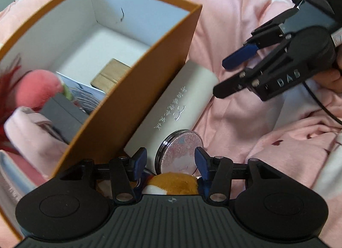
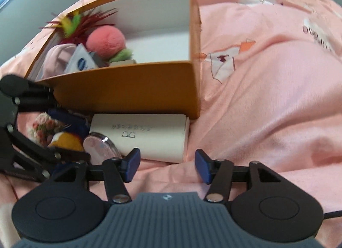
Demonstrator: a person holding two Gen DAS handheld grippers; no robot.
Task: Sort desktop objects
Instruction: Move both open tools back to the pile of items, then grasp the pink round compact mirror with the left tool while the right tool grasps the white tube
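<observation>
An orange cardboard box (image 1: pixel 147 81) with a white inside lies on a pink quilt; it also shows in the right wrist view (image 2: pixel 128 90). It holds a pink plush ball (image 1: pixel 38 87), a dark box, a wooden block and a pink cloth. A white case (image 1: pixel 171 107) lies against the box's outer wall, also seen from the right wrist (image 2: pixel 149 137). A round pink compact (image 1: pixel 179 151) leans on it. My left gripper (image 1: pixel 171 160) is open, its pads either side of the compact, above an orange-and-white plush (image 1: pixel 173 185). My right gripper (image 2: pixel 167 163) is open and empty, just before the white case.
The right gripper (image 1: pixel 233 75) hovers at the right of the left wrist view over the quilt (image 1: pixel 245 130). A small flower bunch (image 2: pixel 43 128) and a dark blue item lie left of the plush (image 2: pixel 66 139). A black device sits at the top right corner.
</observation>
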